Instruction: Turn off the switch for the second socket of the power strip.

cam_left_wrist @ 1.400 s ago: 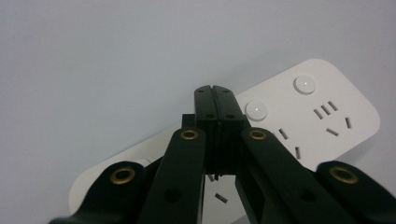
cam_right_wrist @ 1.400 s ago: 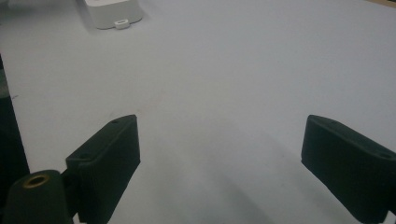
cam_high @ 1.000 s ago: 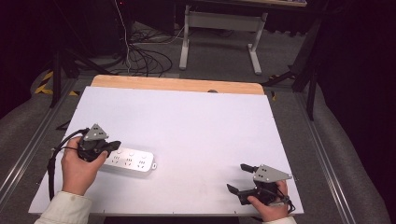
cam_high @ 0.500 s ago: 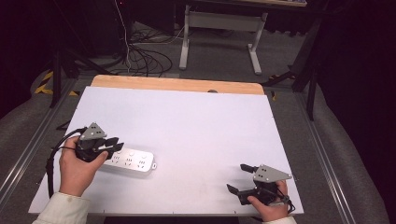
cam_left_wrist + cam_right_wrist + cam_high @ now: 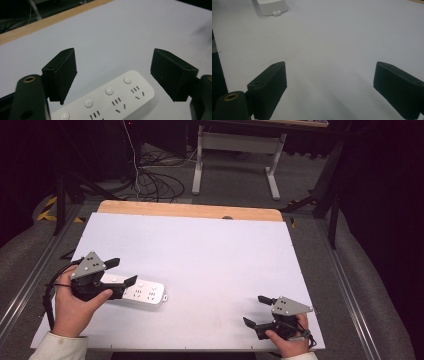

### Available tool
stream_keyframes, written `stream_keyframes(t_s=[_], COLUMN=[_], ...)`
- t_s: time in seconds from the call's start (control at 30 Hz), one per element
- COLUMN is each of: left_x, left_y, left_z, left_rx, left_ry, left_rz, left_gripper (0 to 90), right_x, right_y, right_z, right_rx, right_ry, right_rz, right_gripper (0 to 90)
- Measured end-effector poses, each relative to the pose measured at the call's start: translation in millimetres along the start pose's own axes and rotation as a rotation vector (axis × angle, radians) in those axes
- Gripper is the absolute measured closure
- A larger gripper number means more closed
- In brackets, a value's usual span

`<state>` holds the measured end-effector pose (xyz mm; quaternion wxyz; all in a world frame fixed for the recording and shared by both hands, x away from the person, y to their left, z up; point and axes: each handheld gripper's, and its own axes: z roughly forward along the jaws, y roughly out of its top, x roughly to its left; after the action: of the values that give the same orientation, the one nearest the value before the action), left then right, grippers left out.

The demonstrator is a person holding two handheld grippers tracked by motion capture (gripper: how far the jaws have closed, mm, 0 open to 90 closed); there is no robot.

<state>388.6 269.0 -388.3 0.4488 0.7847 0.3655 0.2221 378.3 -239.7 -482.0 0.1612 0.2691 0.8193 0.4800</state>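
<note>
Risk: we've got left gripper jaws wide apart over the power strip lying flat on desk; closing off-centre may skid it. Right gripper jaws apart, nothing between.

Open white table all round, power strip the lone obstacle, seemingly beneath the left claw.
</note>
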Motion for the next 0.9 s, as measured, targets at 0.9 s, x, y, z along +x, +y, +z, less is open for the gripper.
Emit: stream_keyframes(t_s=[0.9], left_x=[-13.5], left_y=[-66.4], left_z=[-33.5], left_rx=[-0.143], left_ry=[-0.114], left_rz=[0.001], left_gripper=[10.3], right_x=[1.7], right_y=[0.4], right_z=[-0.1], right_rx=[0.011], right_ry=[0.024], right_rz=[-0.011], right_gripper=[7.5])
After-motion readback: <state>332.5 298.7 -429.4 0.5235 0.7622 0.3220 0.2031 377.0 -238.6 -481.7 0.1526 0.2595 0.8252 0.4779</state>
